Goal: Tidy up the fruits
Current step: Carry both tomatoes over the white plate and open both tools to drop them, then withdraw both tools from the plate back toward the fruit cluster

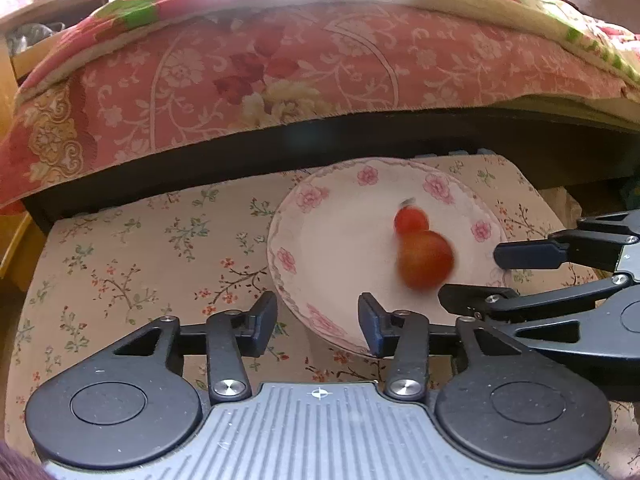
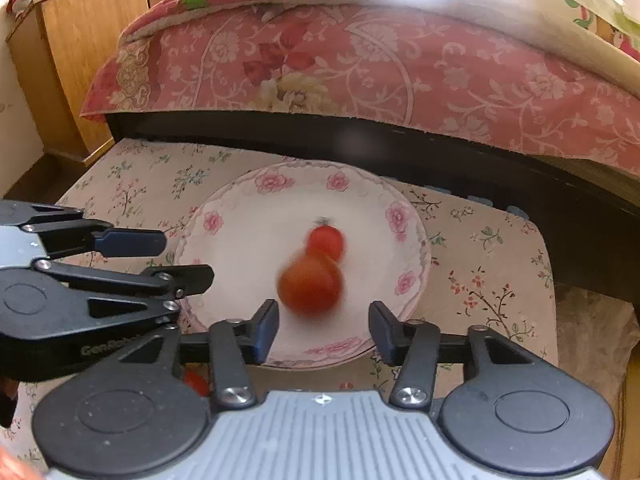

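Tomatoes, one large red, one small, lie released on my floral plate; both jaws spread empty; next fruit needs fetching.

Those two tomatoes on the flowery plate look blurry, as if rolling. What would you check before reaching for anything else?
1. Left gripper empty, jaws apart: ok.
2. Right gripper empty, jaws apart: ok.
3. Larger tomato at rest: not ok, blurred.
4. Smaller tomato on the plate: ok, touching the larger one.
5. Plate fully on the floral cloth: ok.
6. Red thing under the right gripper, another fruit: cannot tell.
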